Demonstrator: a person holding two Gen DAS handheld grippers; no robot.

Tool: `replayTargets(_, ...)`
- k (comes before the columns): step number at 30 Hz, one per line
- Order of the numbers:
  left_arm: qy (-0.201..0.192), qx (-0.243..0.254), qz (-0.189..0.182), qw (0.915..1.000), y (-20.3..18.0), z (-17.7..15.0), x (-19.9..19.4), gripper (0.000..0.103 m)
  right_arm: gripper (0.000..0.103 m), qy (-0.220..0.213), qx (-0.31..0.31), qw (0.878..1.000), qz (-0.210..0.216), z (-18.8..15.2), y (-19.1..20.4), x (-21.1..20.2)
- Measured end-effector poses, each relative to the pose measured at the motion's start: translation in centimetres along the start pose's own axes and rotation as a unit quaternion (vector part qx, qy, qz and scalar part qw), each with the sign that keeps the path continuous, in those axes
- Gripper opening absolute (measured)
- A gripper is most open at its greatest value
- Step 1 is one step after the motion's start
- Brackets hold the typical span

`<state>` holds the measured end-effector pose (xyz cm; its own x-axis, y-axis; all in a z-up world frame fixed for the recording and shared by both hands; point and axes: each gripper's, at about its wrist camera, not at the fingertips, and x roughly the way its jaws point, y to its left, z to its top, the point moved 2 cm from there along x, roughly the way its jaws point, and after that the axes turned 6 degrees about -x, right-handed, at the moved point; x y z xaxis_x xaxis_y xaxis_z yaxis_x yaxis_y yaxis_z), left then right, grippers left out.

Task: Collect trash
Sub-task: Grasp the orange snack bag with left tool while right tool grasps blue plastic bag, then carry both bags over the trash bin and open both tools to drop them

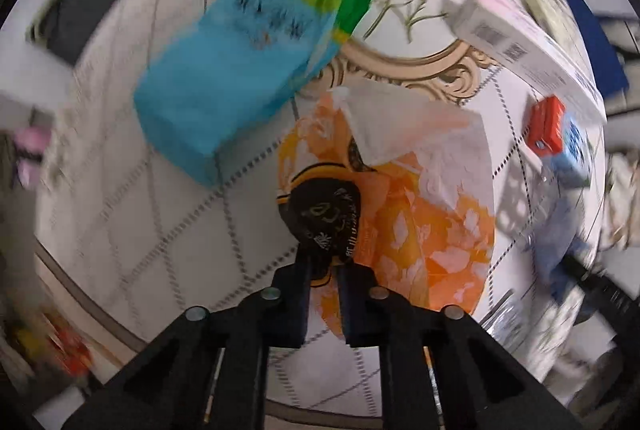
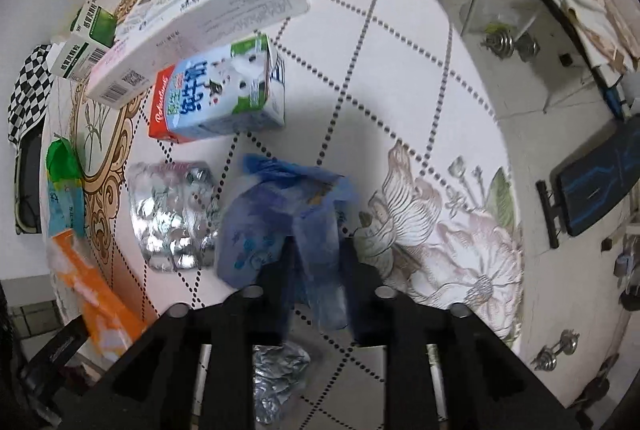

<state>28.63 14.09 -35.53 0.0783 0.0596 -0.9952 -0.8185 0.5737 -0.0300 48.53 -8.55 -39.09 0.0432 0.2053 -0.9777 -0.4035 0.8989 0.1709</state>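
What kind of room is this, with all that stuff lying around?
Probably a room in someone's home. A round table with a flowered tablecloth is littered with a milk carton and empty wrappers, and dumbbells lie on the tiled floor beside it.

We saw the right gripper [image 2: 314,272] clamped on a blue wrapper [image 2: 280,218] over the table [image 2: 400,78], foil packs [image 2: 174,214] left, a milk carton [image 2: 220,92] farther.

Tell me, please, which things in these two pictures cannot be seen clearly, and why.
- Left wrist view: print on the blue and green carton is smeared by motion blur.
- Left wrist view: the orange wrapper is partly hidden under a white tissue.
- Right wrist view: a foil scrap lies partly hidden behind the right gripper.
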Motion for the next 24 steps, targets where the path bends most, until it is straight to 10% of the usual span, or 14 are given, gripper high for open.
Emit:
replayTargets(11, -0.101, 0.072, 0.015, 0.9921, 3.4, -3.3, -9.6, 0.007, 0.013, -0.065, -0.013, 0.998, 0.016, -3.3, 2.0, -7.8)
replayTargets(24, -0.149, 0.171, -0.020, 0.9738, 11.1, -13.7, -14.5, 0.007, 0.013, -0.132, 0.003, 0.991, 0.023, -24.6, 8.5, -16.7)
